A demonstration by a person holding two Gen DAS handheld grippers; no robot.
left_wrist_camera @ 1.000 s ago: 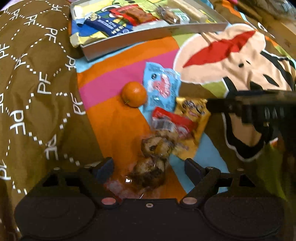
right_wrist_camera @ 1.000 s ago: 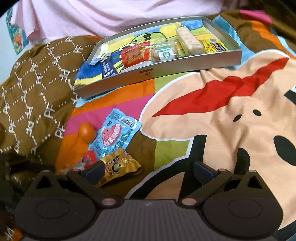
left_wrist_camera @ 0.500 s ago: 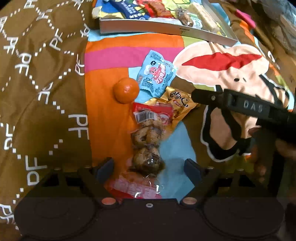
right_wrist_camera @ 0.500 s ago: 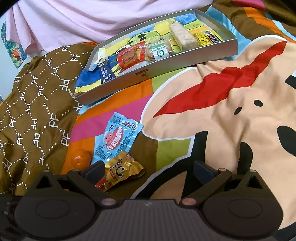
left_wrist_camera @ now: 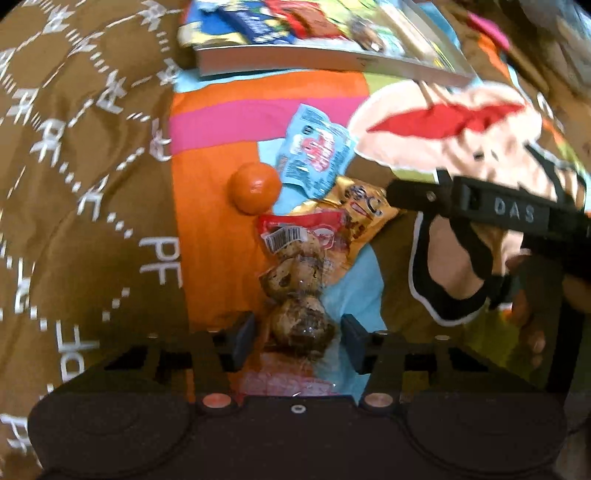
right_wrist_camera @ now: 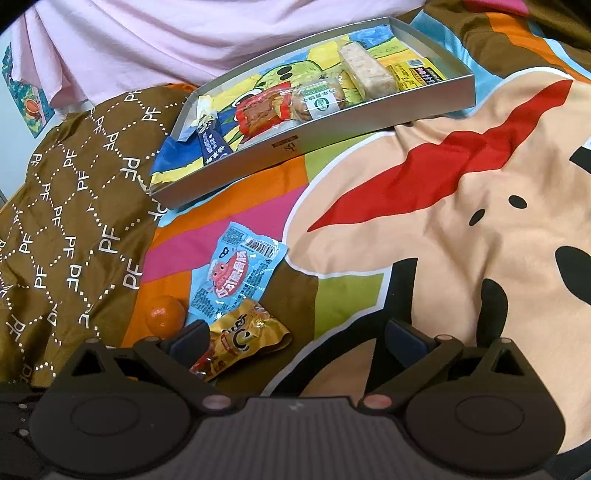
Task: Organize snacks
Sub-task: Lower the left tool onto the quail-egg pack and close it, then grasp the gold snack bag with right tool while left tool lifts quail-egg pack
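A clear red-topped packet of brown snack balls (left_wrist_camera: 295,284) lies on the colourful blanket. My left gripper (left_wrist_camera: 297,341) is around its near end, fingers narrowed but with a small gap on each side. An orange (left_wrist_camera: 255,187), a light blue packet (left_wrist_camera: 314,157) and a gold packet (left_wrist_camera: 364,206) lie just beyond. My right gripper (right_wrist_camera: 295,341) is open and empty, hovering over the blanket with the gold packet (right_wrist_camera: 245,338), the orange (right_wrist_camera: 164,314) and the blue packet (right_wrist_camera: 234,275) near its left finger. The grey tray (right_wrist_camera: 332,127) holds several snacks.
The right gripper's black body (left_wrist_camera: 498,214) crosses the right of the left wrist view. A brown patterned cloth (right_wrist_camera: 74,206) covers the left side. A person in a pink top (right_wrist_camera: 221,33) sits behind the tray.
My left gripper's fingers have narrowed around the snack-ball packet's near end. The right gripper has lifted and drawn back slightly, so the tray sits higher in its view.
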